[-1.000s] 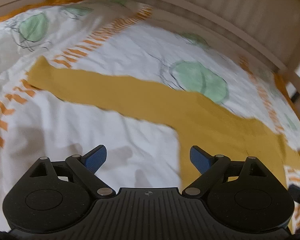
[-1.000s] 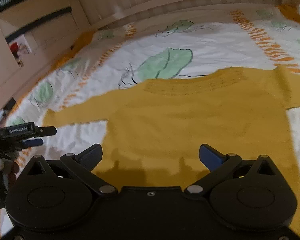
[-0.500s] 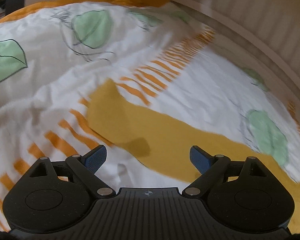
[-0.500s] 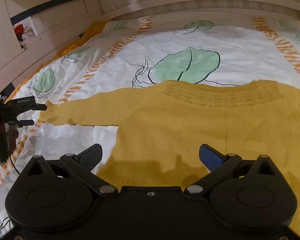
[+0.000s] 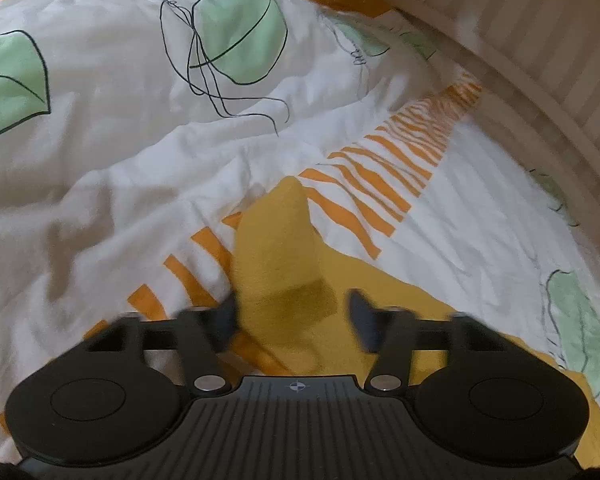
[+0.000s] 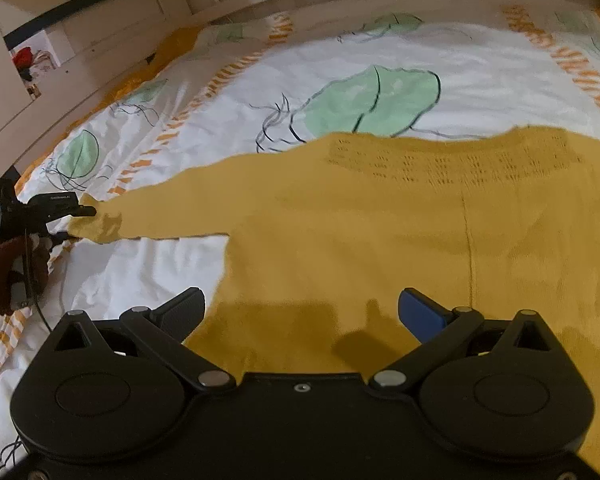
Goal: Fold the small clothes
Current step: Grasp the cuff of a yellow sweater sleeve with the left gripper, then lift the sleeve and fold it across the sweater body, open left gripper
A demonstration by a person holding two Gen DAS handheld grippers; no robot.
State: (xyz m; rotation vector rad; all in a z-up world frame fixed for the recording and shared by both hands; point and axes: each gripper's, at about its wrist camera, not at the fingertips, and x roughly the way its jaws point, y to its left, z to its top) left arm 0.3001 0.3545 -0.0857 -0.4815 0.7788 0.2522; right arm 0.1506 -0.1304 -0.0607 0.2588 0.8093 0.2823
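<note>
the mustard knit sweater [image 6: 400, 220] lies flat on the leaf-print bed cover [image 5: 112, 168], its sleeve [image 5: 276, 240] running long toward the left claw [image 5: 292, 316]. that claw is closing with the cuff end between its jaws, pads not yet pressing. the right claw [image 6: 300, 312] hovers wide open and empty above the sweater's body, the farther of the two from the cuff.

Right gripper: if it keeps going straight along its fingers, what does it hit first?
Most likely the body of the yellow sweater, lying flat on the bedspread just ahead of the open right gripper. Nothing else lies between; depth is uncertain.
</note>
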